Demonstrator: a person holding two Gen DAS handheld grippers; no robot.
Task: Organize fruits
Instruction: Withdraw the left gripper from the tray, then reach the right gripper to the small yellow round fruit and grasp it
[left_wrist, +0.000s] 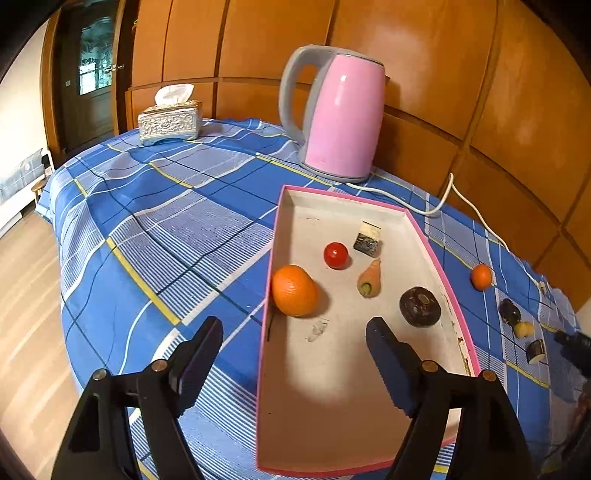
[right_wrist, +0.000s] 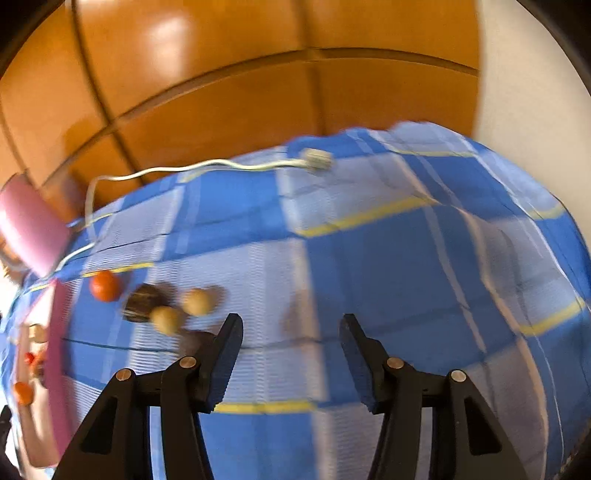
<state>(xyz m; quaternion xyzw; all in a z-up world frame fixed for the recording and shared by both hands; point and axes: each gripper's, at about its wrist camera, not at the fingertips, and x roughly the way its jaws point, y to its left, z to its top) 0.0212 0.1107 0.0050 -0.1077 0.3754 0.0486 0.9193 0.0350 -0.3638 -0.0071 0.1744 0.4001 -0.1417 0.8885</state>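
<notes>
A pink-rimmed tray (left_wrist: 280, 221) lies on the blue plaid cloth. In it are a large orange (left_wrist: 294, 290), a red tomato (left_wrist: 335, 255), a small carrot (left_wrist: 370, 279), a dark round fruit (left_wrist: 420, 306) and a small dark block (left_wrist: 367, 239). My left gripper (left_wrist: 295, 332) is open and empty just above the tray's near part. Right of the tray lie a small orange (left_wrist: 481, 276), a dark fruit (left_wrist: 510, 311), a yellowish piece (left_wrist: 523, 329) and a dark roll (left_wrist: 536, 350). My right gripper (right_wrist: 291, 328) is open and empty over bare cloth; the small orange (right_wrist: 105, 285), dark fruit (right_wrist: 142, 302) and two tan balls (right_wrist: 166, 319) lie to its left.
A pink kettle (left_wrist: 341, 114) stands behind the tray, its white cord (left_wrist: 461, 201) trailing right to a plug (right_wrist: 316, 158). A silver tissue box (left_wrist: 170, 123) sits at the far left. Wooden panels back the table. The tray's pink edge (right_wrist: 55, 350) shows at left in the blurred right wrist view.
</notes>
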